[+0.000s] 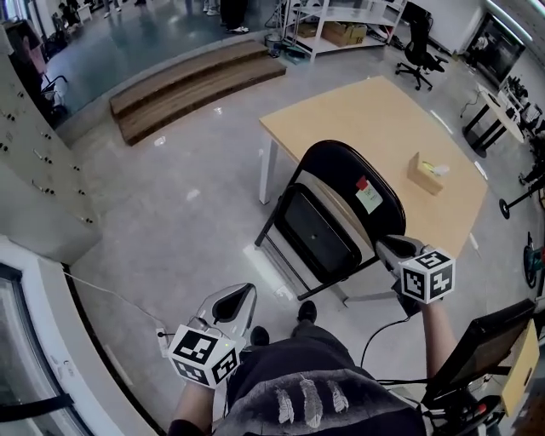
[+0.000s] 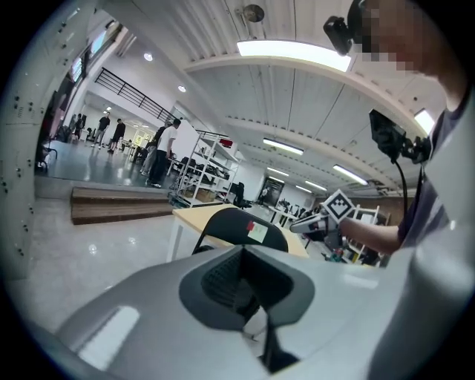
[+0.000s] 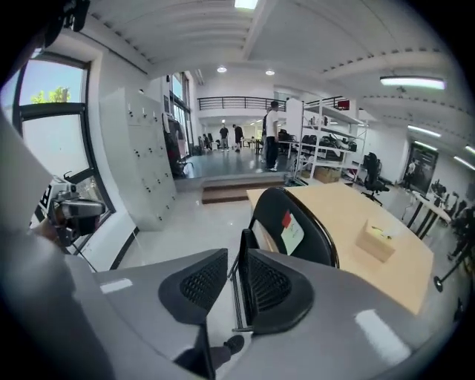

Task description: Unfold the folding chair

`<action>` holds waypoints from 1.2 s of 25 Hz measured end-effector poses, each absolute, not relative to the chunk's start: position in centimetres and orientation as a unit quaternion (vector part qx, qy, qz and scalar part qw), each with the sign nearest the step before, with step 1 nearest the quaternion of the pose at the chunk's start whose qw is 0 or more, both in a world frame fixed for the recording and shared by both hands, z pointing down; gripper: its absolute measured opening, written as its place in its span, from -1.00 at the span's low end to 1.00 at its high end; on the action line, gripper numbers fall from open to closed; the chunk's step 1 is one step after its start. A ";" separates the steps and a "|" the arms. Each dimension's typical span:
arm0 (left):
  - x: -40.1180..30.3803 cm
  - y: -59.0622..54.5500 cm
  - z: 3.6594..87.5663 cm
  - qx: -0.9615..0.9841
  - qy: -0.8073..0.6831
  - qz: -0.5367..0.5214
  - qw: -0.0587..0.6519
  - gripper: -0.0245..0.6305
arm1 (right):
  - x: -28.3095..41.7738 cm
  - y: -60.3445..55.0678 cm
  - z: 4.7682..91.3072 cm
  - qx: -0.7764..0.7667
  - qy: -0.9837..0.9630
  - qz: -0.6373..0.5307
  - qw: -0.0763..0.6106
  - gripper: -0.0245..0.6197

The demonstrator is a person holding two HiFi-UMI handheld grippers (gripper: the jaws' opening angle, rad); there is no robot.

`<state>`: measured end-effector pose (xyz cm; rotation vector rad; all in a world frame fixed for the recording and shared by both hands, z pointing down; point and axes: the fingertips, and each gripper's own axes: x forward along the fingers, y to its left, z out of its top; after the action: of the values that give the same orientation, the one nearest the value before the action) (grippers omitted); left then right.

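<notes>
A black folding chair (image 1: 341,213) stands folded on the floor against the near side of the wooden table (image 1: 366,119), seat pad flat against its backrest, which bears a white and red sticker. The chair also appears in the left gripper view (image 2: 237,223) and the right gripper view (image 3: 297,223). My right gripper (image 1: 390,248) hovers just right of the backrest's rim; its jaws stand slightly apart with nothing between them (image 3: 236,286). My left gripper (image 1: 237,300) hangs low to the chair's left, well apart from it, jaws shut and empty (image 2: 249,286).
A cardboard tissue box (image 1: 426,173) sits on the table. Wooden steps (image 1: 187,85) lie at the back left, grey lockers (image 1: 34,170) along the left wall, shelving (image 1: 341,25) and an office chair (image 1: 419,51) behind. My shoes (image 1: 306,311) are close to the chair's legs.
</notes>
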<state>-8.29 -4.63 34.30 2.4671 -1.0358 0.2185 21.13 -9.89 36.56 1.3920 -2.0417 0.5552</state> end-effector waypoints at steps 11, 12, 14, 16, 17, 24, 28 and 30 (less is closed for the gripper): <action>-3.6 -8.2 34.6 0.882 -0.392 0.114 0.234 -0.93 | 29.2 -22.7 38.4 0.514 -0.751 0.211 0.357 0.02; -3.2 -8.4 34.4 0.882 -0.393 0.115 0.232 -0.93 | 29.7 -23.8 38.7 0.510 -0.750 0.215 0.362 0.03; -2.6 -8.8 34.1 0.881 -0.397 0.118 0.230 -0.93 | 30.0 -25.9 39.3 0.495 -0.749 0.227 0.377 0.05; -2.4 -9.0 34.1 0.878 -0.404 0.120 0.229 -0.92 | 30.0 -27.6 40.3 0.474 -0.746 0.241 0.400 0.10; -2.3 -9.1 34.2 0.876 -0.408 0.119 0.230 -0.93 | 30.1 -28.3 41.0 0.464 -0.742 0.247 0.415 0.11; -3.5 -9.3 35.0 0.854 -0.444 0.116 0.244 -0.93 | 31.2 -30.1 45.1 0.421 -0.721 0.283 0.472 0.11; -3.8 -9.2 35.7 0.846 -0.453 0.119 0.255 -0.93 | 29.7 -29.5 46.5 0.369 -0.736 0.303 0.481 -0.14; -3.4 -9.1 36.2 0.846 -0.449 0.125 0.258 -0.93 | 28.8 -29.0 46.7 0.347 -0.743 0.321 0.473 -0.56</action>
<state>-3.36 -9.10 36.20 2.2951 -1.2174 0.3393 28.76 -28.96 46.71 0.8494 -1.8196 0.7860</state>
